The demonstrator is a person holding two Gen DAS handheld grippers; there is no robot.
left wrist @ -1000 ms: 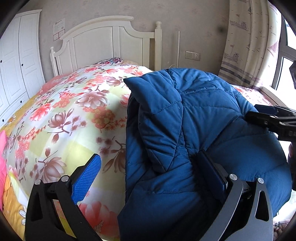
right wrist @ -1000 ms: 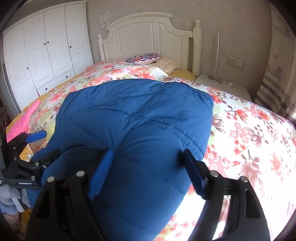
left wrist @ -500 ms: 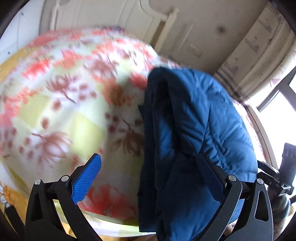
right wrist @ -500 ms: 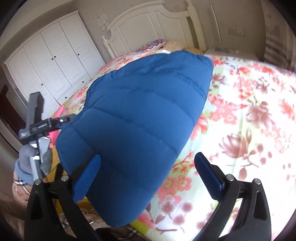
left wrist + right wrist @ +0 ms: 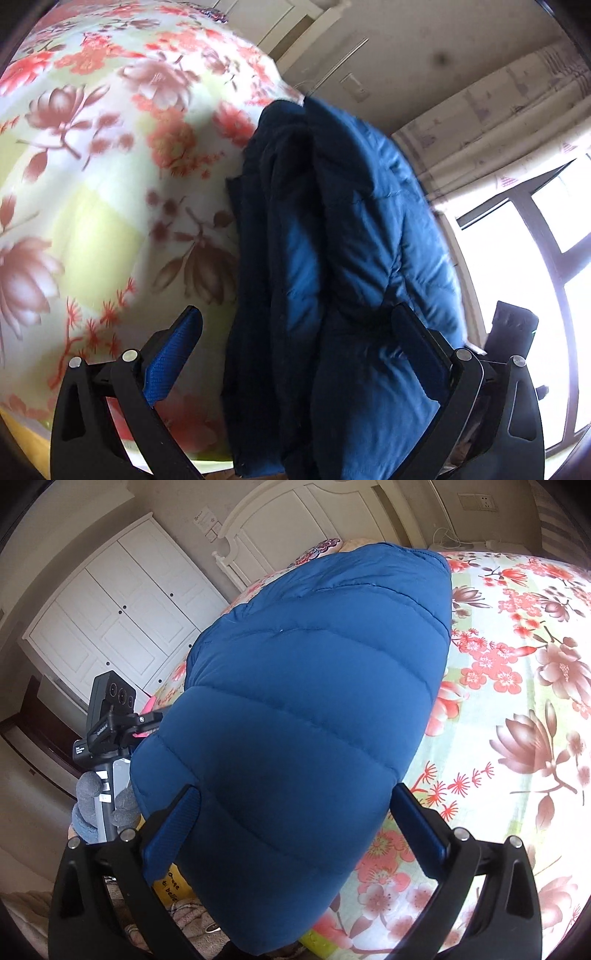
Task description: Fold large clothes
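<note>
Lying folded on the floral bedspread (image 5: pixel 517 664), the blue puffer jacket (image 5: pixel 314 701) overhung the near bed edge; the right gripper (image 5: pixel 295 827) had just spread wide, releasing it, and the left gripper (image 5: pixel 295 343) gaped likewise.

floral bedspread (image 5: pixel 92 206) motion-blurred, blue jacket (image 5: pixel 306 716) hem cut off below

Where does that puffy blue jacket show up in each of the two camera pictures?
Left wrist view: the blue jacket fills the middle and lower right, seen edge-on with its folded layers, reaching down between the fingers.
Right wrist view: the blue jacket fills the centre, its smooth quilted side up.
Shared landmark: the floral bedspread under it, left in one view, right in the other.
</note>
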